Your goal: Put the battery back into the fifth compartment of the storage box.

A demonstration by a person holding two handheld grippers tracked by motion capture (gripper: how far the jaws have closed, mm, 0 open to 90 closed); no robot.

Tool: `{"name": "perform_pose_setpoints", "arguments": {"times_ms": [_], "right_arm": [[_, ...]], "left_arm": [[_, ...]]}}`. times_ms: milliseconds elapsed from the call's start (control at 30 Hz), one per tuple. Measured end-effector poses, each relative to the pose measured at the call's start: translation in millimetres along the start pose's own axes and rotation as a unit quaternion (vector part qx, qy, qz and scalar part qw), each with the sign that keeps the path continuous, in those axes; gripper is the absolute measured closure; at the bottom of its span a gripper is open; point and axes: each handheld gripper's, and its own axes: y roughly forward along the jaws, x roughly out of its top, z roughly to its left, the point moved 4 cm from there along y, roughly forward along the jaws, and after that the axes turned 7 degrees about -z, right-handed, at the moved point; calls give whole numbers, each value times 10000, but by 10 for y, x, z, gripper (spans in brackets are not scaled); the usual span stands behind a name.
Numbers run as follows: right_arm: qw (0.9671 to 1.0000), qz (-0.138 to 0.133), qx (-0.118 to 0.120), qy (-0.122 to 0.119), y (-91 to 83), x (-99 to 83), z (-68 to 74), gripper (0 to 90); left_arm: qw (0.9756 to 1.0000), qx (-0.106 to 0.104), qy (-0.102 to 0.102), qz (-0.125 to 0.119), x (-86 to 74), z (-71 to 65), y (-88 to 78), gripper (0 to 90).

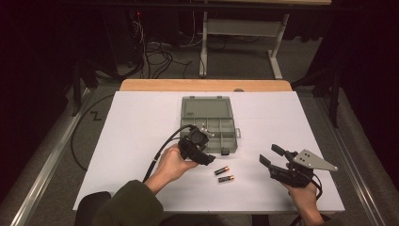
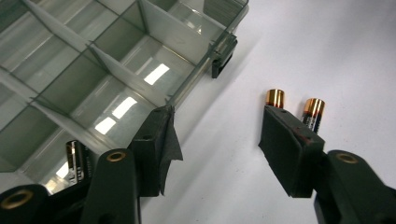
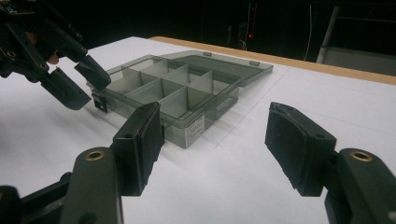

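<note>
room: dark, cables on floor behind; white table (image 1: pixel 141 141) in front of me.
box: grey box (image 1: pixel 207 123) mid-table, lid open, dividers inside; 1 battery already in a near cell, as I read the left gripper view.
batteries: 2 batteries (image 1: pixel 224 174) side by side on table, just in front of box, apart from it.
left gripper (image 2: pixel 219 140): jaws wide, nothing held; batteries lie ahead past its right jaw, long axes roughly along my reach.
right gripper (image 3: pixel 215 135): jaws wide, empty, hovering well right of batteries.
nearer: my left, I judge; next grab needs a small shift right.
</note>
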Motion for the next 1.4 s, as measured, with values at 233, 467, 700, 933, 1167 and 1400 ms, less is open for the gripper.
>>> {"name": "perform_pose_setpoints", "arguments": {"times_ms": [233,467,700,933,1167,1400], "right_arm": [[10000,-5,6,-11,-1,2,3,380],[10000,18,9,-4,1,-2,4,378],[10000,8,12,-5,-1,-1,3,378],[10000,49,21,-1,4,-6,5,378],[10000,44,24,-1,2,-5,6,378],[10000,51,25,9,2,-7,3,378]], "left_arm": [[9999,-82,10,102,-57,-63,41,454],[9996,-147,73,233,-104,-119,89,460],[9992,-192,114,337,-172,-175,147,466],[9987,-184,166,441,-230,-193,209,468],[9982,-214,182,532,-269,-225,242,494],[9967,-187,322,719,-334,-244,288,537]]}}
